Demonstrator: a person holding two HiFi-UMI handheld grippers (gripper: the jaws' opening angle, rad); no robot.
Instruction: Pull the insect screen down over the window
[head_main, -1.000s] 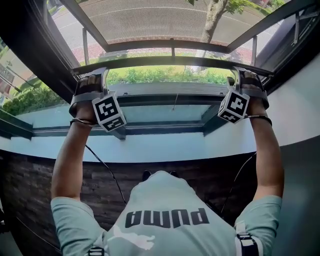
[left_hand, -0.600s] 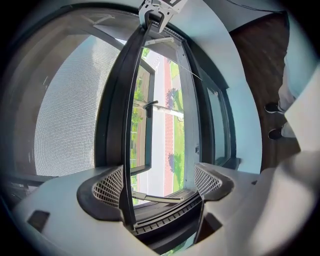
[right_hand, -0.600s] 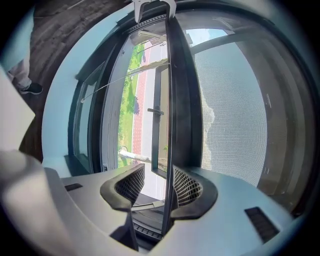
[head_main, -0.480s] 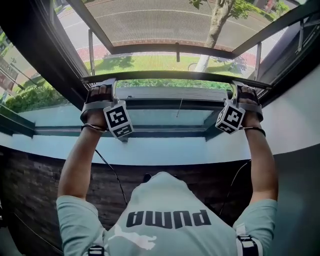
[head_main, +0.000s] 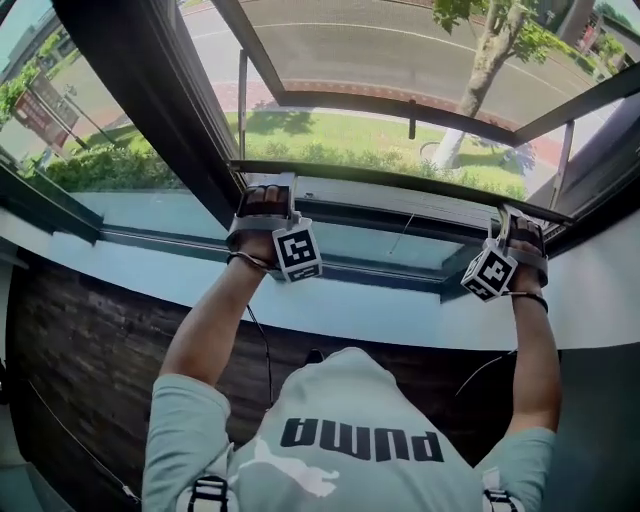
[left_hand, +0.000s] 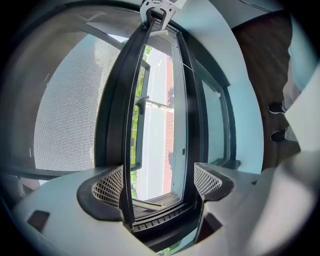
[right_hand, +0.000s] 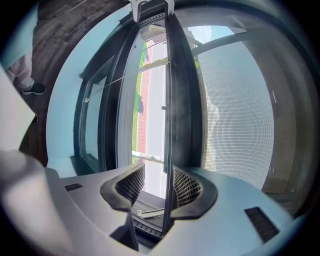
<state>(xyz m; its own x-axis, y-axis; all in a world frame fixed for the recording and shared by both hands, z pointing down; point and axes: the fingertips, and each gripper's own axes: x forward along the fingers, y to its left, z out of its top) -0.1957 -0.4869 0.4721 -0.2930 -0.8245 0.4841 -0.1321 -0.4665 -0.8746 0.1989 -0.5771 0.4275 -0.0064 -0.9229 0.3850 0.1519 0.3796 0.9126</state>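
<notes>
straddling the insect screen's bottom bar (head_main: 400, 185), the left gripper (head_main: 268, 195) and right gripper (head_main: 513, 232) sit near its two ends. both pairs of jaws are apart, and the bar runs between them against one jaw only. the bar hangs low, close to the window's bottom frame (head_main: 350, 212), with the mesh (head_main: 380, 50) stretched above it.

we hold the screen's bottom bar (head_main: 400, 186) level across the window, with the left gripper (head_main: 268, 192) at its left end and the right gripper (head_main: 512, 228) at its right end. the bar passes between each gripper's parted jaws. the mesh (left_hand: 70, 110) stretches up from the bar. the sill (head_main: 350, 312) lies below the bar and nearer us, with the brick wall (head_main: 90, 340) under it. outside, the grass (head_main: 340, 135) lies before the road (head_main: 400, 45), and the tree (head_main: 480, 85) stands to the right.
</notes>
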